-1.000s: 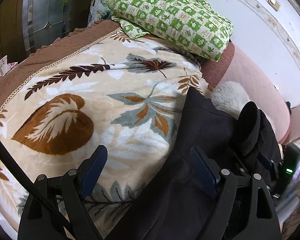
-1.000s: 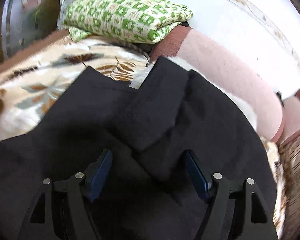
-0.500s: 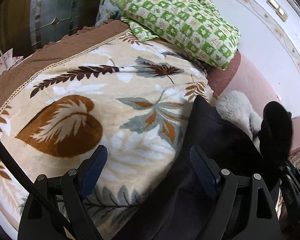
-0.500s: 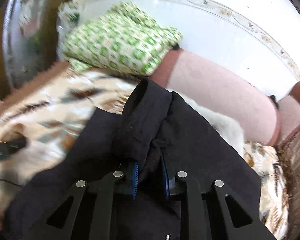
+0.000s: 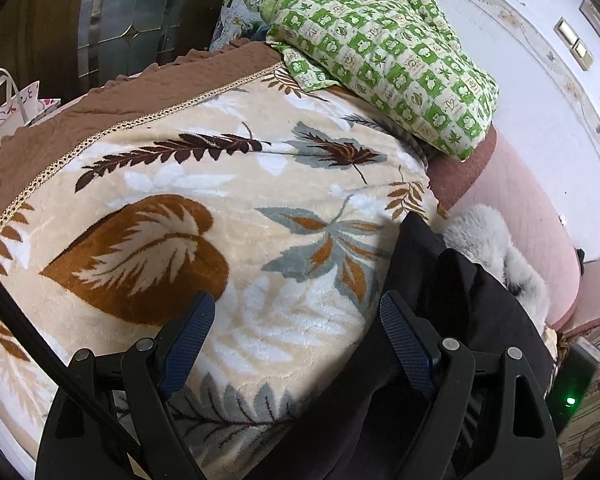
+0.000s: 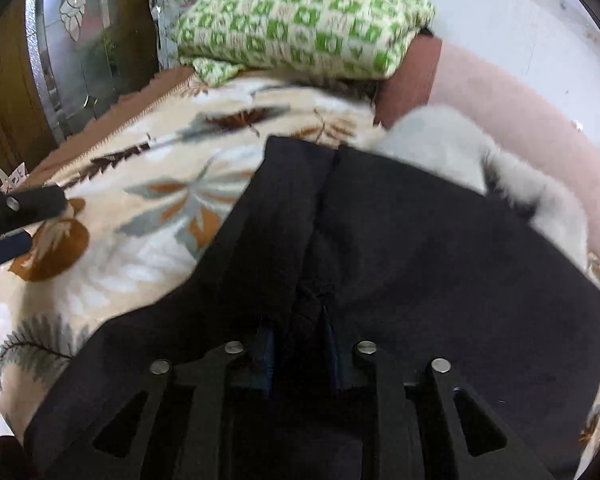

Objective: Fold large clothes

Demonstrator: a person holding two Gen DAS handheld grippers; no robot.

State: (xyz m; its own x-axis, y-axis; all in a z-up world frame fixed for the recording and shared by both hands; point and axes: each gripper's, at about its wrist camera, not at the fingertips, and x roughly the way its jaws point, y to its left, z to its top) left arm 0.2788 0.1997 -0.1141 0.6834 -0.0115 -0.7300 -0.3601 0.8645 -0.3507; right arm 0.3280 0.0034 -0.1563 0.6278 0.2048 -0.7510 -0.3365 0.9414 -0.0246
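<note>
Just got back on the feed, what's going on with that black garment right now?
A person is folding a black garment on a leaf-print blanket. The right tongs have a fold of the black cloth pinched between their pads, though the jaws have just eased wider. The left tongs hang open over the blanket, holding nothing.

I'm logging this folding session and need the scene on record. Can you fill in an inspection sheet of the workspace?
Surface: leaf-print blanket over a bed.
Job's things: black garment spread on the blanket, a fold bunched up.
Clutter: green checked quilt; white fluffy item beside the garment.
Grippers: left gripper open, over the blanket; right gripper shut on the garment's fold, jaws just eased slightly.
Cables: black cable by the left gripper.
Surroundings: white wall, glass door.
</note>
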